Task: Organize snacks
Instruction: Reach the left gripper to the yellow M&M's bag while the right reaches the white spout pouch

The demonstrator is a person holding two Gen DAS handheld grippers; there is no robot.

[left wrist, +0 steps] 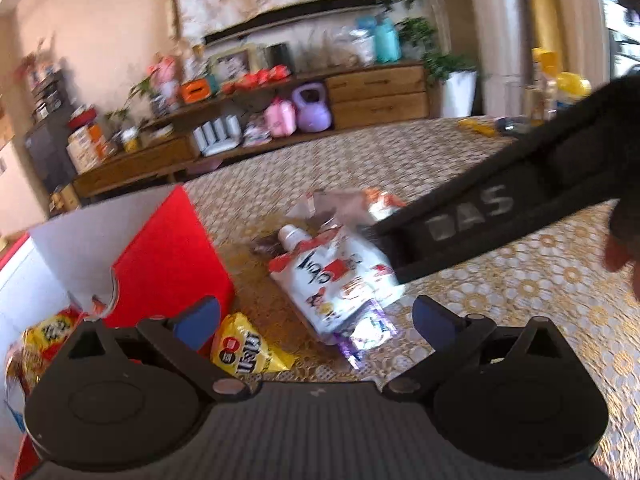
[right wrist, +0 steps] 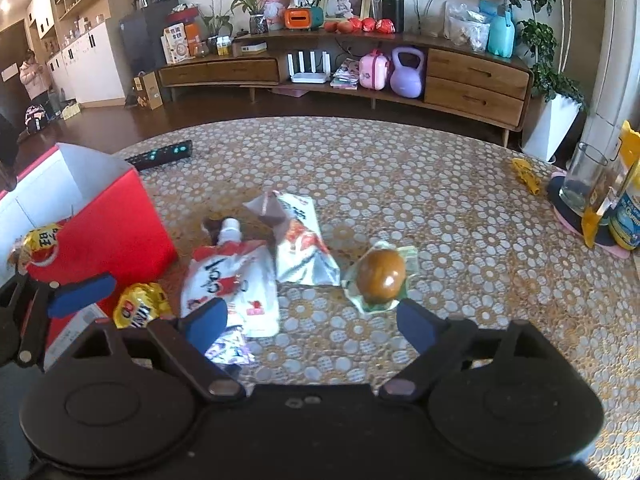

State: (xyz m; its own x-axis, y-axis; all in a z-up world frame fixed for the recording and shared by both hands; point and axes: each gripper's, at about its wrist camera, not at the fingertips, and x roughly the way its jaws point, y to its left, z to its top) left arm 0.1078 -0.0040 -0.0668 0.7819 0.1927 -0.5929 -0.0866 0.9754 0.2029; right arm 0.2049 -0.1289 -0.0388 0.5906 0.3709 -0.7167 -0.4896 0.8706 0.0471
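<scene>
Right wrist view shows the right gripper (right wrist: pixel 310 322) with its blue fingers (right wrist: pixel 206 324) wide apart and nothing between them, above a tabletop (right wrist: pixel 460 216) covered in a gold and white floral cloth. Just ahead lie the snacks: a white spouted pouch (right wrist: pixel 230 276) with red and black Korean lettering, a white and orange packet (right wrist: pixel 302 250) beside it, and a brown egg in clear wrap (right wrist: pixel 380 274) to the right, apart from the packet. A small yellow packet (right wrist: pixel 140 306) with a red round logo and dark letters, not readable, lies against the red box (right wrist: pixel 120 232) at left. A shiny purple packet (right wrist: pixel 226 350) peeks from under the pouch. In the left wrist view, the left gripper (left wrist: pixel 316 322) also has its fingers spread with nothing held, hovering over the pouch (left wrist: pixel 340 280) and yellow packet (left wrist: pixel 248 354). The right gripper's black body crosses the upper right there, bearing grey letters "DAS" (left wrist: pixel 468 214). Inside the open box sits another yellow snack bag (left wrist: pixel 50 334) with Korean characters. A remote control (right wrist: pixel 160 156) lies beyond the box, and a glass (right wrist: pixel 584 180) stands at the far right.
</scene>
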